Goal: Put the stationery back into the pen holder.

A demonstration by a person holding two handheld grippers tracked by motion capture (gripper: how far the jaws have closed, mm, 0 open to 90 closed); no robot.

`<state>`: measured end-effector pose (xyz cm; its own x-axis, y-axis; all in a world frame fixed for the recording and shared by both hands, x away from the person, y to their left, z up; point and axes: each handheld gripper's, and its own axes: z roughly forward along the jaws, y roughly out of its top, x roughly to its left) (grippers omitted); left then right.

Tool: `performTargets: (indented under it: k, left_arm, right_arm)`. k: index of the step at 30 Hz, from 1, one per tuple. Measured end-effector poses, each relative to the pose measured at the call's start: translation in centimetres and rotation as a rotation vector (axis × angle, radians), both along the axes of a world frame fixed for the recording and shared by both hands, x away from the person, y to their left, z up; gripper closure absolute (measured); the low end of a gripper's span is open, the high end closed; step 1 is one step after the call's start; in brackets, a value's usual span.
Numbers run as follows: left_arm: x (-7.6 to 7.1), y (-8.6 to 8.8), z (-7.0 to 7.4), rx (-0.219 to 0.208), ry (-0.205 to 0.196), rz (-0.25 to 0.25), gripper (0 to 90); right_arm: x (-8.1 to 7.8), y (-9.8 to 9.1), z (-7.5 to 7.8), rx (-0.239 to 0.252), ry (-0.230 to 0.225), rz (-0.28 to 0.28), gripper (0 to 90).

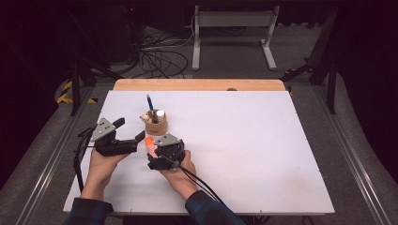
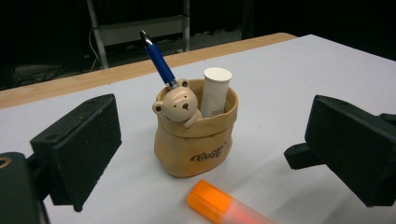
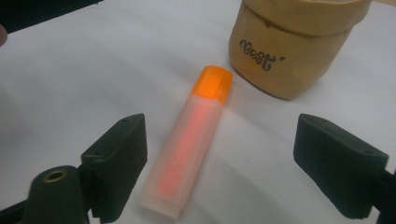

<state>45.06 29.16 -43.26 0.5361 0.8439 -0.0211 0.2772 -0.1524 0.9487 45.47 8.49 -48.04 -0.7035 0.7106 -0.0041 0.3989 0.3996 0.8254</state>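
Step in hand: pickup of the orange highlighter [image 3: 187, 149], likely bound for the tan pouch [image 2: 196, 140]. The highlighter lies flat at centre frame in the right gripper view, cap toward the pouch just above it, not touching either jaw. Right gripper [image 3: 224, 163] straddles it, jaws wide, pads clear of the barrel. Left gripper [image 2: 210, 154] sits wide and empty, facing the pouch, which holds a blue pen [image 2: 158, 58], a white tube [image 2: 215, 91] and a bear figure [image 2: 177, 106].

Next move: lower, centre on the barrel, close.

Surface: white board [image 1: 244, 150] with a wooden edge [image 1: 199, 85] at top; dark room, cables [image 1: 159, 56] on the floor beyond.
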Motion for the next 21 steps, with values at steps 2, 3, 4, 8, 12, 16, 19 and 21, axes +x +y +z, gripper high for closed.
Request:
performTargets:
  k: [2, 3, 4, 8, 12, 16, 19, 21]
  left_arm:
    - [0.0, 0.0, 0.0, 0.000, 0.001, 0.000, 4.6]
    - [0.0, 0.1, 0.0, 0.000, 0.003, 0.000, 4.7]
    - [0.0, 0.1, 0.0, -0.001, 0.003, 0.001, 4.7]
    - [0.0, 0.1, -0.1, -0.008, 0.002, 0.001, 4.8]
    - [0.0, 0.2, 0.0, -0.010, 0.002, 0.004, 4.9]
    - [0.0, 0.3, 0.0, -0.012, 0.004, 0.004, 5.0]
    - [0.0, 0.4, 0.0, -0.014, 0.006, 0.004, 5.0]
    - [0.0, 0.4, 0.0, -0.013, 0.007, 0.006, 5.0]
  right_arm:
    - [0.0, 0.2, -0.1, -0.002, 0.003, 0.001, 19.9]
    - [0.0, 0.3, -0.2, -0.003, 0.005, 0.005, 20.7]
    - [0.1, 0.4, -0.3, -0.003, 0.008, 0.005, 21.4]
    - [0.2, 0.7, -0.5, -0.007, 0.023, 0.003, 25.0]
    - [0.1, 1.3, -0.7, -0.013, 0.042, 0.007, 29.5]
    - [0.1, 1.7, -0.9, -0.026, 0.058, 0.005, 34.7]
    - [0.1, 1.9, -1.0, -0.033, 0.069, 0.006, 39.1]
    - [0.0, 2.0, -1.1, -0.046, 0.073, 0.002, 41.3]
